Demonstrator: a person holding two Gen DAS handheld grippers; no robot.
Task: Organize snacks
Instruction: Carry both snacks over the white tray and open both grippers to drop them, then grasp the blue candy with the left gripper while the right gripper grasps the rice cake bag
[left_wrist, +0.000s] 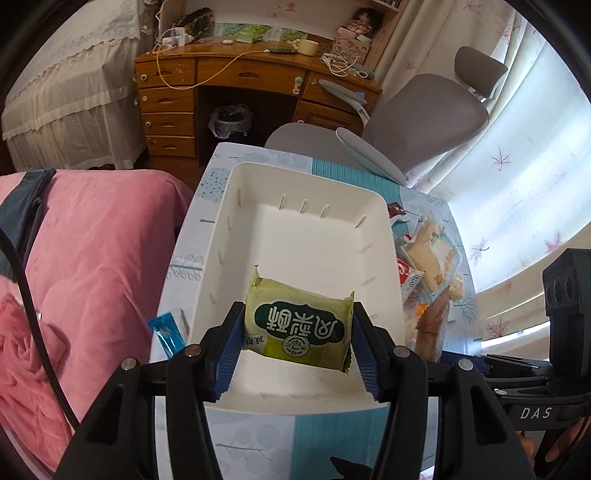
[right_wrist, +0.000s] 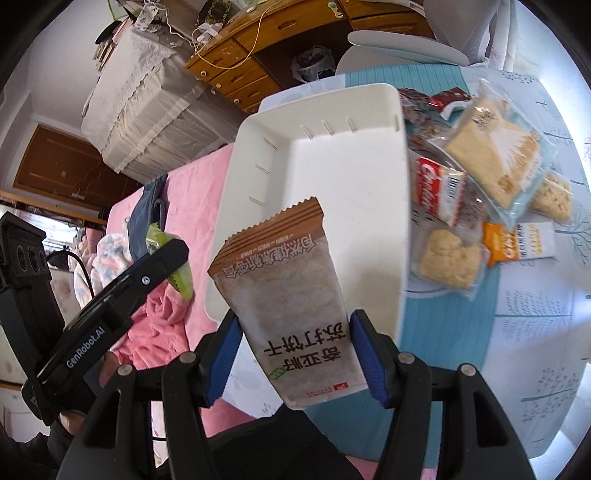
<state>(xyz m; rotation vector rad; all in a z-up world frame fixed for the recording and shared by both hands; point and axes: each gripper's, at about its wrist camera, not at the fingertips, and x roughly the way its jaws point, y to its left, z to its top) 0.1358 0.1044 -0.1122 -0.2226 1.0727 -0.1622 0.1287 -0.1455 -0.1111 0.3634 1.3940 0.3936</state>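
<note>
My left gripper (left_wrist: 297, 325) is shut on a green snack packet (left_wrist: 297, 321) and holds it over the near end of a white plastic bin (left_wrist: 317, 229), whose floor is bare. My right gripper (right_wrist: 295, 347) is shut on a brown cracker packet (right_wrist: 284, 288), held upright above the near edge of the same bin (right_wrist: 332, 158). The left gripper's body (right_wrist: 110, 295) shows at the left of the right wrist view, with a green packet corner (right_wrist: 181, 280) sticking out. A pile of loose snack packets (right_wrist: 487, 177) lies right of the bin, also seen in the left wrist view (left_wrist: 428, 273).
The bin stands on a table with a blue and white patterned cloth (left_wrist: 325, 435). A blue sachet (left_wrist: 166, 334) lies left of the bin. A pink blanket (left_wrist: 92, 258) is at the left. A grey office chair (left_wrist: 424, 114) and a wooden desk (left_wrist: 229, 85) stand behind.
</note>
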